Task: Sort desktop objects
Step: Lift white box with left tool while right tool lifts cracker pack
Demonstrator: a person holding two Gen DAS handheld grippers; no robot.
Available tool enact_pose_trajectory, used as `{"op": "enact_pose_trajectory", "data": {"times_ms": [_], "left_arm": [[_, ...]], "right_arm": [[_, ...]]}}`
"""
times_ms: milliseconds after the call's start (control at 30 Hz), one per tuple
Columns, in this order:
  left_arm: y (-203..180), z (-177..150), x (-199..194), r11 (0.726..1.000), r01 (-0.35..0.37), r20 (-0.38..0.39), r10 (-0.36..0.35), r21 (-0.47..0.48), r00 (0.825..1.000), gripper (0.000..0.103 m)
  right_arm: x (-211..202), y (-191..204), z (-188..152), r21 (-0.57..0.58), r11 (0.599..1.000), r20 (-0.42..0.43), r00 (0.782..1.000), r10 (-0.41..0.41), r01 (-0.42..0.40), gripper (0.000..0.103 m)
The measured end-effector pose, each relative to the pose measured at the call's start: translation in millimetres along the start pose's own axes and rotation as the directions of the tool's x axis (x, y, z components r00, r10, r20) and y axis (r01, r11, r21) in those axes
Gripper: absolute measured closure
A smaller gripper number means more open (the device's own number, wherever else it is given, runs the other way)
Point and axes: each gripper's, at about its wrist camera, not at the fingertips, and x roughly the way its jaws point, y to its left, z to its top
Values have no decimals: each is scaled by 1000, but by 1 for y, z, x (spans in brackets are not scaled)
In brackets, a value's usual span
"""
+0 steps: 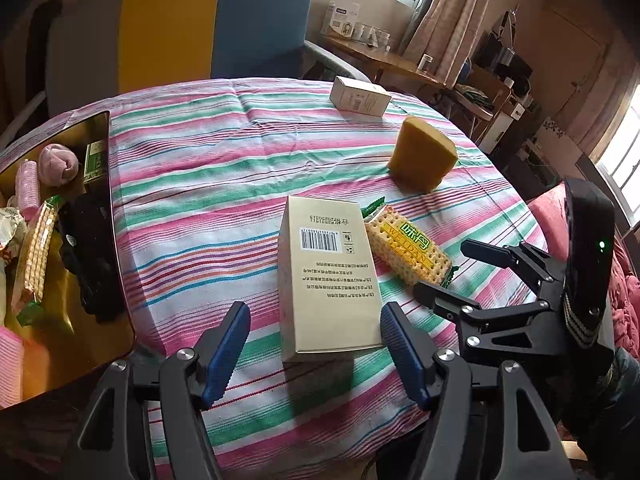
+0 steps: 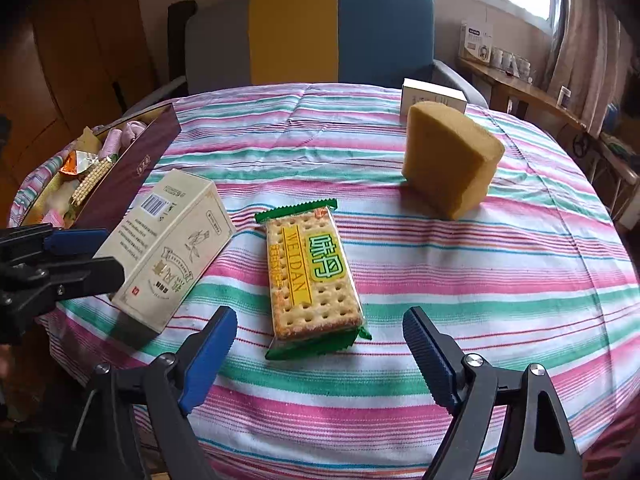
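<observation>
A beige carton with a barcode [image 1: 328,276] lies on the striped tablecloth [image 1: 192,200], its near end between the blue pads of my left gripper [image 1: 316,344]. The jaws stand open, with a gap on the left side. Seen from the right wrist, the carton [image 2: 168,248] is flanked by the left gripper [image 2: 114,254]. A packet of crackers [image 2: 312,276] lies just ahead of my right gripper [image 2: 320,340], which is open and empty. The same packet [image 1: 404,248] sits beside the carton, with the right gripper [image 1: 440,268] close to its right.
A maroon storage box [image 2: 132,172] with a gold inside [image 1: 96,148] stands at the left table edge and holds socks, snack packets and a black item. A yellow sponge [image 2: 452,160] and a small white box [image 2: 432,94] sit at the far right. A blue and yellow chair [image 2: 340,32] stands behind.
</observation>
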Motion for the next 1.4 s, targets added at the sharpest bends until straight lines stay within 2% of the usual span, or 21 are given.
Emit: {"op": "enact_pose_trajectory", "data": {"times_ms": [133,300,433,633,733,933,1133,1267,1400], "left_arm": [[-12,4,-2,998,-3,23,2,56,1000,34],[-22,9,16,994,-36,-9,37,107,999,34],[-17,9,30,994,-71,-33,74,89,997,34],[-9,2,50,993,-107,-87,111,49,990,34],[-9,-2,52,990,-129,-68,133,56,989,35],[-7,-6,50,991,-131,-37,132,41,990,34],[-7,-7,50,989,-142,-38,143,41,989,34],[-7,-8,50,991,-126,-42,127,39,991,28],[-9,-8,50,990,-130,-44,132,46,990,28]], "right_arm": [[16,3,14,1,1000,-30,1000,-7,7,15],[32,7,22,-13,1000,-44,999,-9,9,16],[39,5,19,-4,1000,-41,999,-8,8,20],[40,1,15,9,1000,-1,1000,22,-22,17],[42,2,15,12,999,-2,999,37,-37,13],[41,1,12,17,999,18,999,41,-42,12],[40,2,9,14,999,41,999,35,-35,13],[39,3,8,12,999,53,998,31,-31,13],[38,3,7,14,1000,55,998,27,-28,13]]}}
